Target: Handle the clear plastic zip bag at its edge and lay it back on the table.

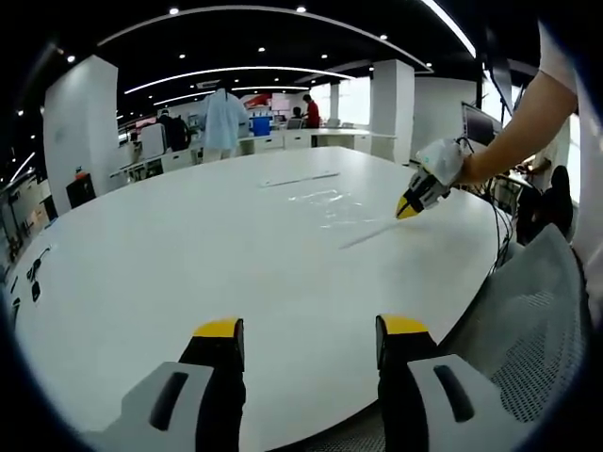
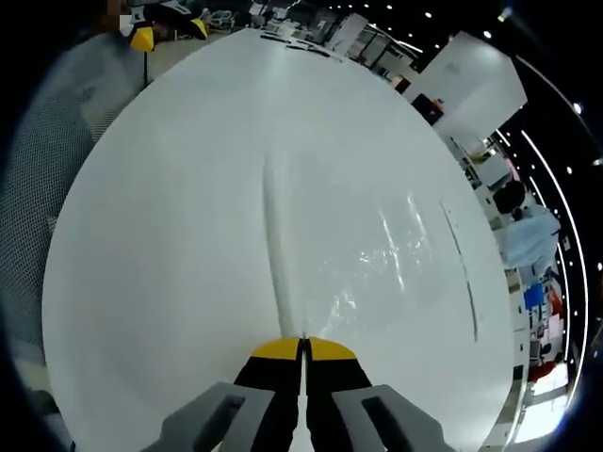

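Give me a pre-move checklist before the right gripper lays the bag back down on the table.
1. Right gripper clamped on the clear zip bag at its edge: ok; fingers closed, the bag's strip running out from them.
2. Bag spread, not bunched: ok; it stretches flat ahead over the white table.
3. Landing area under the bag unobstructed: ok; nothing beside it but a thin strip on the far side.
4. Left gripper out of the way: ok; open, empty, apart from the bag.
5. Bag fully resting or still partly lifted: cannot tell.
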`<action>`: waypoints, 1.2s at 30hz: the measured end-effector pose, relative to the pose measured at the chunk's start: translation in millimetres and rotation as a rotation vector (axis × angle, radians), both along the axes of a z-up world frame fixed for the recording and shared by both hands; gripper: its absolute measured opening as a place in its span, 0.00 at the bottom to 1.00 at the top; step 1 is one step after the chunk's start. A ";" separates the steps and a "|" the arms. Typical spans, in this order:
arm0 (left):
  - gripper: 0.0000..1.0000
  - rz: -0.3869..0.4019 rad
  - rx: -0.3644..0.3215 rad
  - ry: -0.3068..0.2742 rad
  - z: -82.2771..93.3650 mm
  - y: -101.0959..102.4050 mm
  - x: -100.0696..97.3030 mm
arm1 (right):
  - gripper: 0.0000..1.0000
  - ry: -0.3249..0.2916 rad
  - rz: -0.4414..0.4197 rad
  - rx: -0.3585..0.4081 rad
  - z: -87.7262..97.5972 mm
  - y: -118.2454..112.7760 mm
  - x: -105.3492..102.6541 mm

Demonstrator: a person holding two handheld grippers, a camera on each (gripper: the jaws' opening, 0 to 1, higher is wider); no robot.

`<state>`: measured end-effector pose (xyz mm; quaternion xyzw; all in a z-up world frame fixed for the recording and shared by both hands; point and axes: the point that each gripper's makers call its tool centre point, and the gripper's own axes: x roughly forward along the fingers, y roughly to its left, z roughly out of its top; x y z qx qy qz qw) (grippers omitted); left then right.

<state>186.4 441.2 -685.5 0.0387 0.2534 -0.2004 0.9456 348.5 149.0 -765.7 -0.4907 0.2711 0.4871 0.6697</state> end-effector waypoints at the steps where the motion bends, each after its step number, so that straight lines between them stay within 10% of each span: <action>1: 0.54 -0.001 0.000 0.001 0.0 -0.1 -0.1 | 0.00 -0.009 0.004 0.002 2.3 0.3 0.3; 36: 0.50 -0.105 0.026 0.026 8.2 -9.8 -6.6 | 0.00 -0.145 0.153 0.073 113.5 29.9 -35.4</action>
